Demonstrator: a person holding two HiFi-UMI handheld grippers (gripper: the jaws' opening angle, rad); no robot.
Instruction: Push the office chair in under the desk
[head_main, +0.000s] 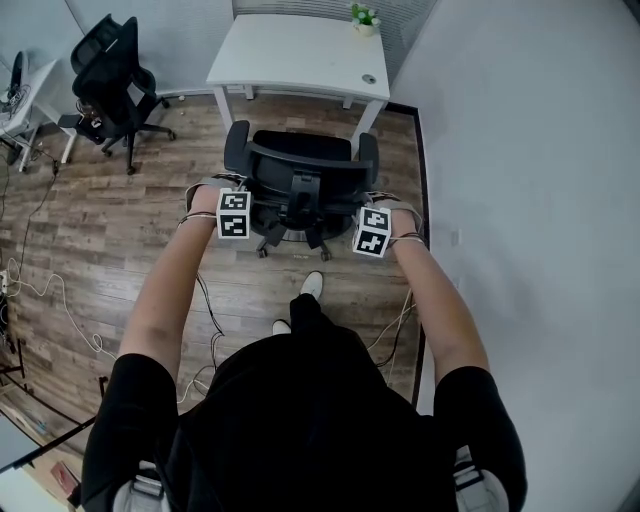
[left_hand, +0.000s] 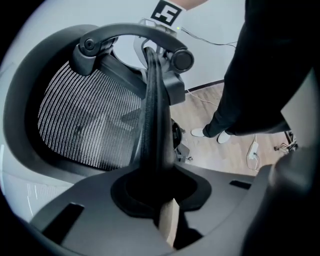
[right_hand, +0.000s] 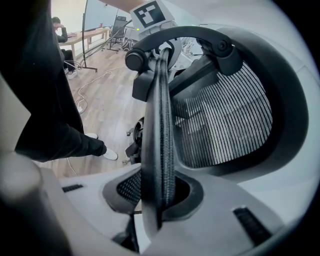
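Since the office chair (head_main: 300, 175) rides on castors (head_main: 263, 252), it is judged heavy yet easily rolled. Its stiff backrest rim (left_hand: 152, 115) is the sound hold. That rim is clamped between narrow jaws by the left gripper (left_hand: 159, 200) at nine o'clock and the right gripper (right_hand: 155, 200) at three. The desk (head_main: 290, 50), at twelve o'clock just beyond the chair, is shown by the head view alone; the bite on the rim is shown only in the gripper views.

The office chair (head_main: 300, 180) stands mid-frame, just below the bench (head_main: 300, 55) at the top. A second chair (head_main: 112, 70) sits upper left. A plant (head_main: 364, 17) stands on the bench's upper right corner.
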